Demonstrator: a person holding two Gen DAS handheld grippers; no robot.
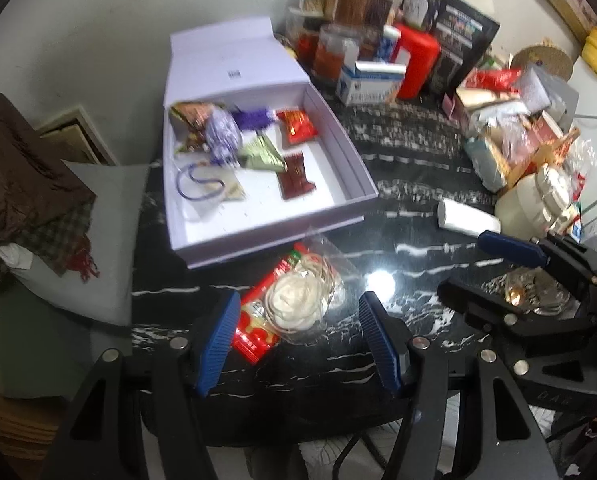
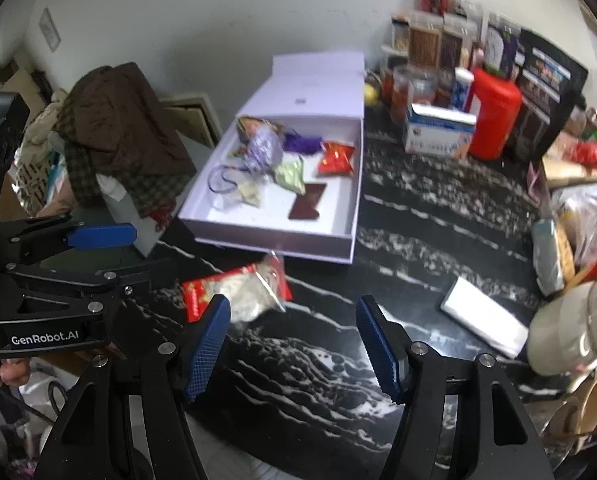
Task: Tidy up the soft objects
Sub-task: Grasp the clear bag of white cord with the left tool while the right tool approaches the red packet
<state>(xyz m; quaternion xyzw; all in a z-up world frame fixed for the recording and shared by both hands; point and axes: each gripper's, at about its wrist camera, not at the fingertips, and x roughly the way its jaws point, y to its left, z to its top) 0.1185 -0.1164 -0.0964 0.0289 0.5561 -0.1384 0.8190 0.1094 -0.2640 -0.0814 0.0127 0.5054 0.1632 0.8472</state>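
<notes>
The table (image 1: 410, 184) is shiny black stone with white streaks. On it, in the middle of the frame, lies a crinkly clear bag (image 1: 294, 300) – red at one end, with soft round white lumps inside. Just above it sits a smooth pale purple box (image 1: 354, 176), lid up, holding small soft packets. The left gripper (image 1: 296, 336) has ridged blue pads standing apart around the bag's lower end, not pressing it. The right gripper (image 2: 294, 344) is apart too – only bare table between its fingers.

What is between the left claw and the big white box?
The clear snack packet, white inside with a red end, lies on the dark table between the left claw and white box, in the left wrist view.
</notes>
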